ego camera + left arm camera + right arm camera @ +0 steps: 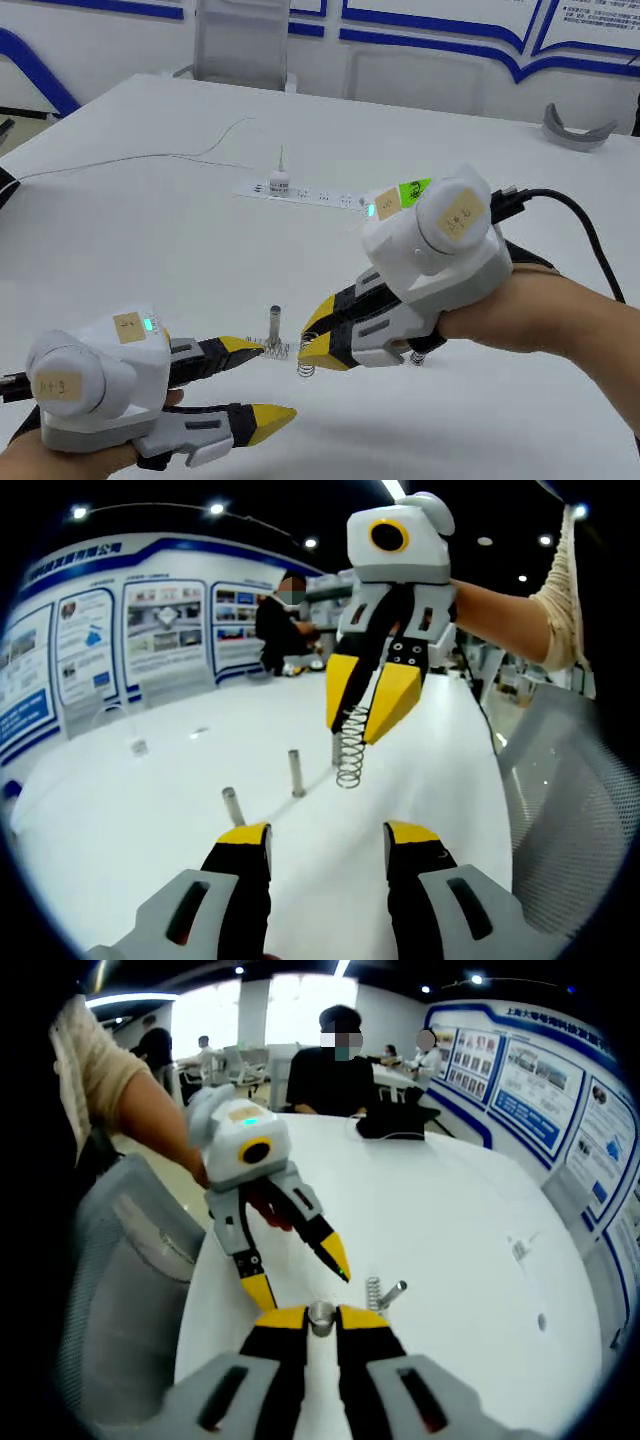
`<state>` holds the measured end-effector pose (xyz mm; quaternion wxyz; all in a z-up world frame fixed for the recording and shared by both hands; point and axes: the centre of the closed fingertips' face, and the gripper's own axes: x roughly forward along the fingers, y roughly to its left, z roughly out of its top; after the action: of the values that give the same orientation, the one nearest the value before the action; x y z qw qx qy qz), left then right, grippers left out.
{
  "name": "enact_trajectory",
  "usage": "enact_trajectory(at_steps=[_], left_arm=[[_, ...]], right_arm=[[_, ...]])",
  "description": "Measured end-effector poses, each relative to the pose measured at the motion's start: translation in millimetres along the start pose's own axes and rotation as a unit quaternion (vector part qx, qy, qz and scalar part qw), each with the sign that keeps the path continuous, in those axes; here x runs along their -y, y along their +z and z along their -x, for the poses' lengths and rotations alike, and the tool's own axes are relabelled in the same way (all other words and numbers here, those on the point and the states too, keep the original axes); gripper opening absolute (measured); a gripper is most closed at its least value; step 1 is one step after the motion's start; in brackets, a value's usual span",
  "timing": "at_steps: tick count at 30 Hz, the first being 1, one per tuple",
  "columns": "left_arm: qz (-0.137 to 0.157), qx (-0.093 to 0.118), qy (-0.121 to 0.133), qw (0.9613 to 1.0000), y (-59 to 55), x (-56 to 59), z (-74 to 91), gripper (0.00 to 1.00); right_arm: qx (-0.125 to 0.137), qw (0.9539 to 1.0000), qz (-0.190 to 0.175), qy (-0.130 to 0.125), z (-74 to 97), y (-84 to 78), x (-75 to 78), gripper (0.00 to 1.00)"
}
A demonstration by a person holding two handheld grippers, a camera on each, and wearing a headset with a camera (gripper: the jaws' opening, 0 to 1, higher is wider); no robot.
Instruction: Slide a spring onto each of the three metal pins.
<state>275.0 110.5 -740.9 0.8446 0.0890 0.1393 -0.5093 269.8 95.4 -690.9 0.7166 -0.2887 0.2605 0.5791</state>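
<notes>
- Left gripper [262, 382]: sitting nearest, low over the white table [130, 250]. Its yellow-tipped jaws are standing wide apart and gripping nothing.
- Nearer pin [232, 805]: standing upright on the table just beyond one tip of the left gripper.
- Farther pin [296, 773]: standing upright a little further on, just beside the hanging end of the held spring.
- Loose spring [277, 350]: lying on its side on the table, at the foot of an upright pin, between the two grippers.
- Right gripper [318, 334]: pointing in from the other side, tips facing the left gripper. Its jaws are pinching nearly together on one end of a spring.
- Held spring [349, 758]: hanging down from the right gripper's tips, its free end hovering just above the table, near the pins but sitting on none of them. In the right gripper view it is showing end-on as a small ring between the jaw tips.
- Power strip [300, 192]: lying flat further back on the table, well apart from the work, with a thin cable [150, 155] trailing away from it.
- Chair [240, 45]: standing at the table's far edge.
</notes>
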Motion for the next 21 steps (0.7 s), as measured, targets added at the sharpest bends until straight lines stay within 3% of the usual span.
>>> enact_trajectory(at_steps=[12,21], left_arm=[[0.019,0.000,0.030,0.9994,-4.1,-13.7,8.6,0.58],[0.026,-0.003,0.046,0.9986,-7.2,-24.5,10.4,0.64]], right_arm=[[0.005,0.9985,-0.031,-0.045,20.9,-9.8,27.6,0.12],[0.017,0.9910,-0.070,-0.112,38.9,-17.6,66.1,0.12]])
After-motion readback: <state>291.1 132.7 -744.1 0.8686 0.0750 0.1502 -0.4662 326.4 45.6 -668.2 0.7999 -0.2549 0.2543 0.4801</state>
